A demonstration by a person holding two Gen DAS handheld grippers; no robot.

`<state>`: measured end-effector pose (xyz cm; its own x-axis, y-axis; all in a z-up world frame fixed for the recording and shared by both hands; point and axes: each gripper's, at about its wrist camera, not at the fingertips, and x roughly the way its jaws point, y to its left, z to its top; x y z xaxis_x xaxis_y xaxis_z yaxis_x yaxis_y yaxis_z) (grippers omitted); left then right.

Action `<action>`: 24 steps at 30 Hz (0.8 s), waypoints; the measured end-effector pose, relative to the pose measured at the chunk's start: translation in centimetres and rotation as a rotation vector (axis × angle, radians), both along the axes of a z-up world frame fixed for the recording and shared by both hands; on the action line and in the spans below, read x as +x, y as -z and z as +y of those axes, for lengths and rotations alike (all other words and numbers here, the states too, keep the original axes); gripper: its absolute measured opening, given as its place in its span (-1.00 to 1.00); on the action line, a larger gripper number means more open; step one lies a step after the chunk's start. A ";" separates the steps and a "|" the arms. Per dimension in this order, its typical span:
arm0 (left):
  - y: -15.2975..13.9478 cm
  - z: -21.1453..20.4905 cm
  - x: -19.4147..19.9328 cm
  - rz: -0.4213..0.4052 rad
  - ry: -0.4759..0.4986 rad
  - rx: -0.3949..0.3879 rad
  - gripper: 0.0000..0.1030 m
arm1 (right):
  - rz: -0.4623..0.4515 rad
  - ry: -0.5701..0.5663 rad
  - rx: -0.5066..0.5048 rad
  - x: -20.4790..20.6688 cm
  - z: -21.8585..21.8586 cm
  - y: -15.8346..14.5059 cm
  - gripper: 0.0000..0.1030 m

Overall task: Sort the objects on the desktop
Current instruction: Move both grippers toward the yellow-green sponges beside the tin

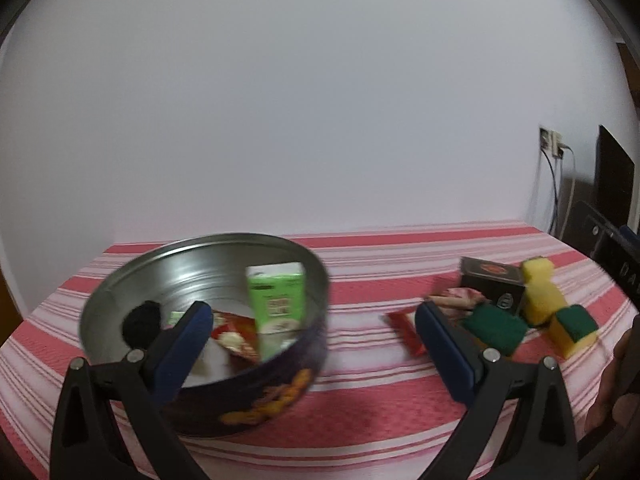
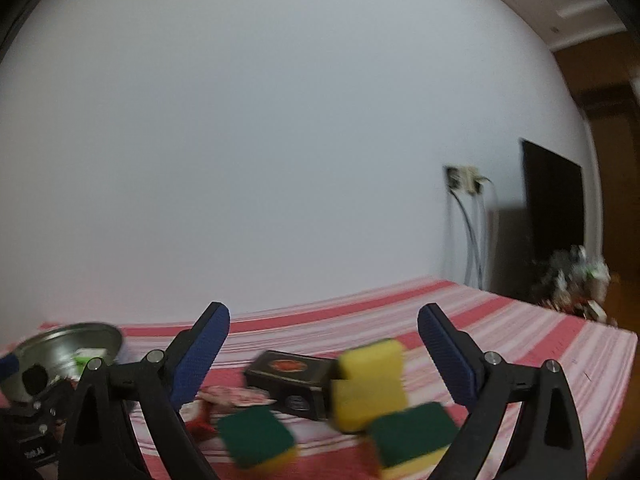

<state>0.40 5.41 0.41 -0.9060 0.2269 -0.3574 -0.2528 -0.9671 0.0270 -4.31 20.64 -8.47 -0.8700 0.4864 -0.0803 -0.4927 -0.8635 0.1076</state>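
A round cookie tin (image 1: pixel 168 264) sits on the striped cloth at left, holding a green carton (image 1: pixel 276 304), a red snack packet (image 1: pixel 236 334) and a black lump (image 1: pixel 142 322). My left gripper (image 1: pixel 314 318) is open and empty, its left finger over the tin's near rim. To the right lie a red wrapper (image 1: pixel 406 330), a black box (image 1: pixel 492 284) and three yellow-green sponges (image 1: pixel 540 292). My right gripper (image 2: pixel 324 332) is open and empty above the sponges (image 2: pixel 368 384) and the black box (image 2: pixel 292 380). The tin (image 2: pixel 68 344) shows at far left.
The table has a red and white striped cloth (image 1: pixel 380 400) and stands against a white wall. A wall socket with hanging cables (image 2: pixel 464 184) and a dark panel (image 2: pixel 554 208) are at the right. Clutter (image 2: pixel 576 276) lies beyond the table's right end.
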 end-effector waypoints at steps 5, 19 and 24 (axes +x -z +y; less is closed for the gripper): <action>0.3 3.2 0.1 -0.021 0.063 -0.053 0.99 | -0.006 0.063 -0.042 1.8 3.4 -0.1 0.88; 2.4 12.4 -0.7 -0.274 0.228 -0.050 0.94 | -0.069 0.095 -0.219 5.0 9.5 1.1 0.88; 4.2 14.7 -3.2 -0.436 0.159 0.001 0.72 | -0.068 0.105 -0.267 6.0 10.9 1.4 0.88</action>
